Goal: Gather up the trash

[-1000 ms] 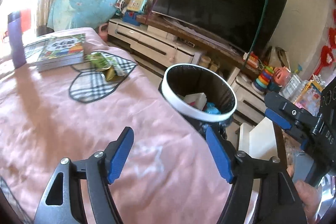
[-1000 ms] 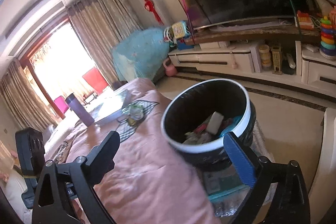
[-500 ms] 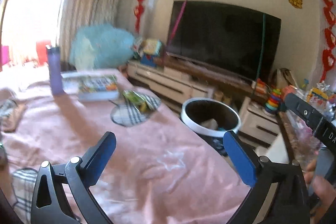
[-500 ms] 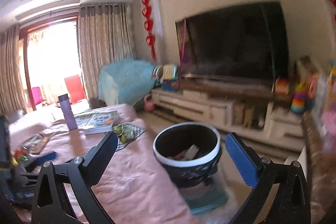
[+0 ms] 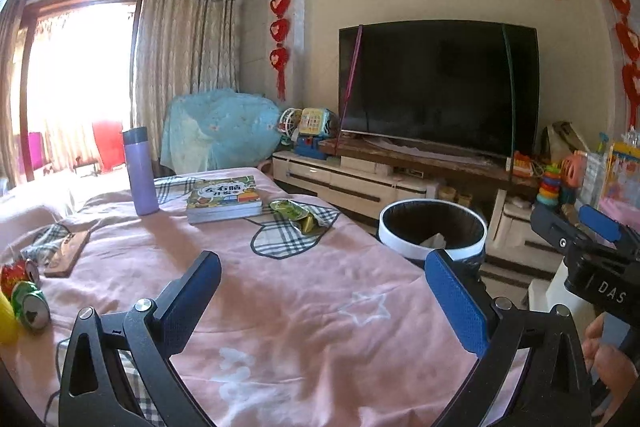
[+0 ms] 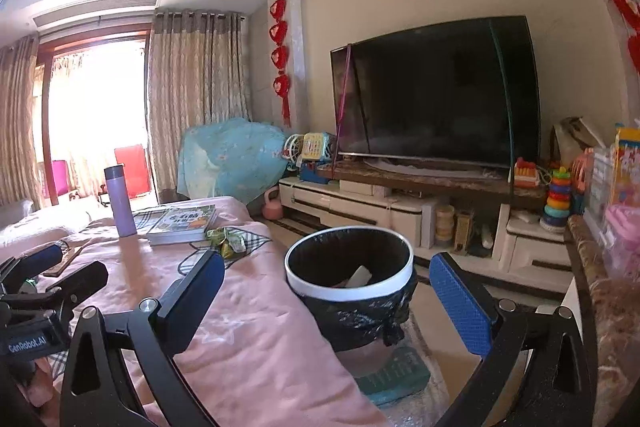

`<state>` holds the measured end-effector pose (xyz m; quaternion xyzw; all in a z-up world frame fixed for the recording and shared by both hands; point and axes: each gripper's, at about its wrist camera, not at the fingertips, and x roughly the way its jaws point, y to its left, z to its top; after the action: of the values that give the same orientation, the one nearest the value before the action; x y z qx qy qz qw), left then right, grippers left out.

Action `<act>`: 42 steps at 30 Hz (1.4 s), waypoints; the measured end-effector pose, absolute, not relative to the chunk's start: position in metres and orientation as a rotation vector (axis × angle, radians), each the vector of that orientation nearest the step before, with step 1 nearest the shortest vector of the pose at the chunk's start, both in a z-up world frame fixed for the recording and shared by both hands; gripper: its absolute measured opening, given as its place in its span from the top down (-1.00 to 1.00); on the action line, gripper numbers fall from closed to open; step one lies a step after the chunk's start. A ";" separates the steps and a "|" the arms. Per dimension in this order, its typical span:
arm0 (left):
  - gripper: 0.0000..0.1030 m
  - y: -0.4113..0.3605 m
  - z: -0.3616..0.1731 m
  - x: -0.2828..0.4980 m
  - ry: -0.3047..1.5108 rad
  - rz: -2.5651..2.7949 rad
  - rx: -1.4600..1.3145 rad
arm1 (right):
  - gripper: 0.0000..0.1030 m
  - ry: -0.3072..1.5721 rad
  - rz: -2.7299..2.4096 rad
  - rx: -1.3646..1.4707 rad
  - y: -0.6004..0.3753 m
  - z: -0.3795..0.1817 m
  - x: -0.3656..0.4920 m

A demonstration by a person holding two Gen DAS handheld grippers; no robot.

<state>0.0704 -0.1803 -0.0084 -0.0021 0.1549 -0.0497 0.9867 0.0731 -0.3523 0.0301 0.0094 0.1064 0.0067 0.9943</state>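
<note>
A black trash bin with a white rim (image 5: 432, 233) stands beside the pink-clothed table (image 5: 280, 299); it also shows in the right wrist view (image 6: 352, 283), with paper scraps inside. A green snack wrapper (image 5: 296, 213) lies on a checkered heart patch, also seen in the right wrist view (image 6: 228, 239). Crushed cans (image 5: 24, 291) lie at the table's left edge. My left gripper (image 5: 320, 303) is open and empty above the table. My right gripper (image 6: 324, 303) is open and empty, facing the bin.
A purple bottle (image 5: 138, 171), a stack of books (image 5: 224, 199) and a wooden board (image 5: 66, 253) sit on the table. A TV (image 5: 436, 87) on a low cabinet (image 5: 360, 183) with toys lines the far wall. The right gripper's body (image 5: 588, 251) shows at right.
Both grippers have pulled back and up from the bin, so the bin looks farther off. The left gripper's jaws have opened wider. More of the table and room is in view.
</note>
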 end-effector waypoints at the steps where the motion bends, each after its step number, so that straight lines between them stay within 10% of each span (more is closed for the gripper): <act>1: -0.99 -0.181 -0.009 0.070 0.308 -0.095 0.001 | -1.00 0.221 0.013 0.023 -0.353 0.028 0.074; 42: -0.99 -0.177 -0.016 0.076 0.310 -0.108 0.013 | -1.00 0.253 0.031 0.050 -0.358 0.024 0.073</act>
<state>0.0760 -0.1771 -0.0160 0.0067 0.1544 -0.0539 0.9865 0.0729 -0.3575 0.0236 0.0248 0.1263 0.0156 0.9916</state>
